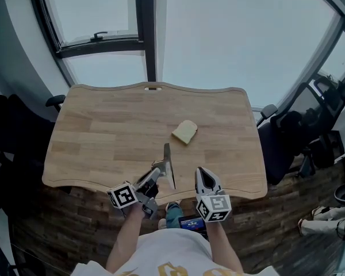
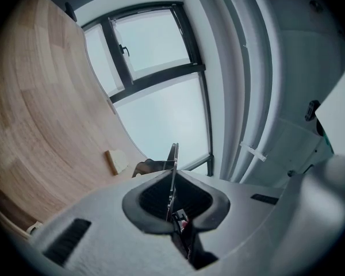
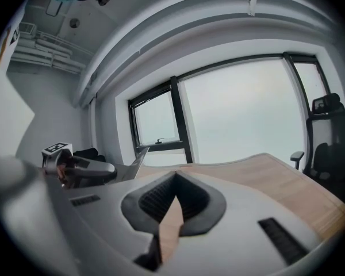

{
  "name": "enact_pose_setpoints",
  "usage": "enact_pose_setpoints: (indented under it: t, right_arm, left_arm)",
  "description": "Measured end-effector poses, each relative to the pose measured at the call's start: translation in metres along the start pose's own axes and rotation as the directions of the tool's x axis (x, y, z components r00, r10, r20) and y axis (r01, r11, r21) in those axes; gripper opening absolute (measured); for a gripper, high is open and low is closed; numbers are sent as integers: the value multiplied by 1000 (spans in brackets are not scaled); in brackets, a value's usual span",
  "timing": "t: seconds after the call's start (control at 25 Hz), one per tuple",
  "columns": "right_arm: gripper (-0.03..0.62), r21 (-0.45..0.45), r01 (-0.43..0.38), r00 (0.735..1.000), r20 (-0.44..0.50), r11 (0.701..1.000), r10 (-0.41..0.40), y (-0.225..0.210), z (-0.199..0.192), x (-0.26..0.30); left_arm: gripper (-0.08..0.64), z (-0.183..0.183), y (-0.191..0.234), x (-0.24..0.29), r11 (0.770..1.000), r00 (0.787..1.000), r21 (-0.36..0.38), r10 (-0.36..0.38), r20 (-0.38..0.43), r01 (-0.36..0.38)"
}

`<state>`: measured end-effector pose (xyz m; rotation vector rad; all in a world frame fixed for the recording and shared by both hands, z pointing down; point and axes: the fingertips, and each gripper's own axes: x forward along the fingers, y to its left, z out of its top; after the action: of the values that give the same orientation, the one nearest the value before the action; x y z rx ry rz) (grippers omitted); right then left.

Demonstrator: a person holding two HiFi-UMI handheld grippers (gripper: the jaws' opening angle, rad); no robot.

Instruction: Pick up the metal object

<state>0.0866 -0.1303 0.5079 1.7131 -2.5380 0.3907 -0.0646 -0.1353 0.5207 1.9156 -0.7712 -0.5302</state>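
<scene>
Head view, nearest first: white shirt (image 1: 161, 252) and two bare forearms (image 1: 126, 234) at the bottom edge, reaching toward the near rim of the wooden table (image 1: 103, 131). Just ahead, left gripper (image 1: 156, 172) rolled onto its side, marker cube (image 1: 122, 195) toward the body, jaws clamped on the metal object (image 1: 167, 157). Down the left gripper view, reads as a thin flat blade standing edge-on between the dark pads (image 2: 151, 197), pressed from both sides, tip poking out past them. Hangs over the table's near edge, pointing away from the body, apparently clear of the wood. Just to its right, right gripper (image 1: 205, 176), apart from the blade, with its own cube close to the body. Down the right gripper view, pad tips meeting, only bare tabletop showing through the gap behind them: closed, gripping nothing. Farther up the table, a tan wedge-shaped piece (image 1: 185, 131) lying alone, a little right of centre, well apart from both grippers; material impossible to tell. At the far rim, a small oval slot (image 1: 153, 88). Beyond that, tall windows (image 1: 230, 39) with dark frames and pale sky. Off both sides, dark office chairs (image 1: 302, 128) on a dark plank floor (image 1: 276, 234).
</scene>
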Motion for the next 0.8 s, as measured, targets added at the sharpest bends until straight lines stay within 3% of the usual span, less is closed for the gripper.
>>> enact_pose_setpoints:
  t: [0.36,0.8]
  right_arm:
    - [11,-15,17,1000,-14,1000,-17,2,-2,-4]
    - [11,-33,10,1000,-22,999,-11,9,0,-1]
  left_arm:
    - [32,6,-5,-9,1000,1000,4,-19,11,19]
    - [32,10,3,-20,1000,1000,1,18,18,-18]
